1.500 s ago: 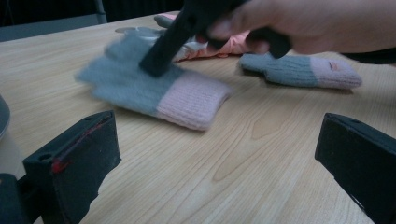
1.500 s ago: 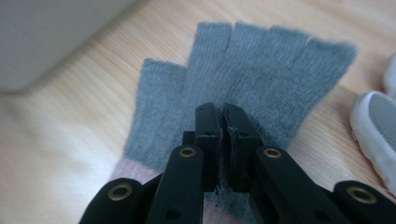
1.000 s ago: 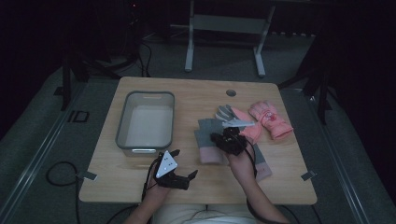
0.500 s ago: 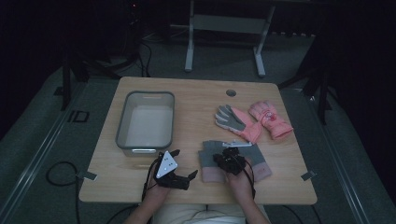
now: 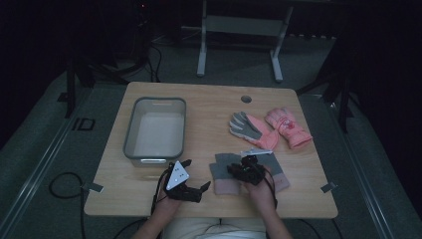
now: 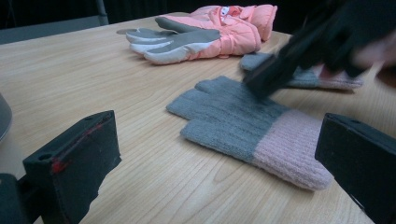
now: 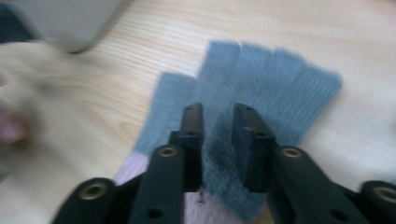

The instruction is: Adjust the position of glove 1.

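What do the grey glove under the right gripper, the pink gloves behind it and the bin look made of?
The grey glove looks like knitted wool or acrylic: ribbed, fuzzy, with a pink knit cuff. The pink gloves look like padded synthetic fabric with smooth grey palm patches, likely ski gloves. The bin seems translucent grey plastic with a smooth, dull finish and rounded corners.

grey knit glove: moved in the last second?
Yes. The grey glove came toward the table's near edge, away from the pink gloves, in the right tongs, whose jaws have just been opening.
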Motion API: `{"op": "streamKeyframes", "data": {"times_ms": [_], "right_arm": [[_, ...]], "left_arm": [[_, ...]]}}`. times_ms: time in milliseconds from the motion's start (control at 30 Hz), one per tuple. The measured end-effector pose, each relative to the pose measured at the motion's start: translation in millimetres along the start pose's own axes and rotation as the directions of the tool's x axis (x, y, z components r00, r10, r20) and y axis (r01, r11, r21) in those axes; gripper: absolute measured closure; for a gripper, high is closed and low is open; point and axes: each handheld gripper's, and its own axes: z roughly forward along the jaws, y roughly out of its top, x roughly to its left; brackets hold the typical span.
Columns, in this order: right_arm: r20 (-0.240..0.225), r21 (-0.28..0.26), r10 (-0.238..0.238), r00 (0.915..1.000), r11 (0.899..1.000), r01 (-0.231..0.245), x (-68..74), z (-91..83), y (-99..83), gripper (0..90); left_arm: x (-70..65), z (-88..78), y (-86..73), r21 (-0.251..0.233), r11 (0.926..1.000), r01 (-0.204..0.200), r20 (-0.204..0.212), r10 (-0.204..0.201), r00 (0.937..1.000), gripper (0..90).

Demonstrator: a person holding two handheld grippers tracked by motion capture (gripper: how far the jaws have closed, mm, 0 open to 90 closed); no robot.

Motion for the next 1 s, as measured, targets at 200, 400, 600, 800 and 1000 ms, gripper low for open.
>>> {"op": "streamKeyframes", "data": {"times_ms": [200,400,600,800,1000], "right_arm": [[0.048,-0.040,-0.149,0.9876,0.988,0.151,-35.8,-42.7,17.2,62.6],[0.043,0.027,-0.257,0.9654,0.966,0.256,-85.0,-59.9,5.3,63.9],[0.064,0.109,-0.306,0.9500,0.948,0.298,-114.8,-53.9,-12.8,61.4],[0.048,0.131,-0.293,0.9549,0.950,0.285,-128.3,-47.1,-20.1,59.8],[0.042,0.149,-0.269,0.9623,0.954,0.260,-130.8,-43.7,-22.2,70.4]], "left_arm": [[-0.2,0.0,0.0,-0.002,1.0000,-0.001,-0.001,0.001,1.0000,0.0],[0.1,0.0,-0.1,-0.003,1.0000,0.002,0.000,-0.002,1.0000,0.0],[-1.3,0.3,0.0,-0.005,1.0000,-0.004,-0.012,0.004,0.9999,0.0],[-1.2,0.3,-0.1,-0.006,1.0000,-0.003,-0.016,0.003,0.9999,0.0],[-1.3,0.2,-0.1,-0.004,1.0000,-0.006,-0.013,0.006,0.9999,0.0]]}}
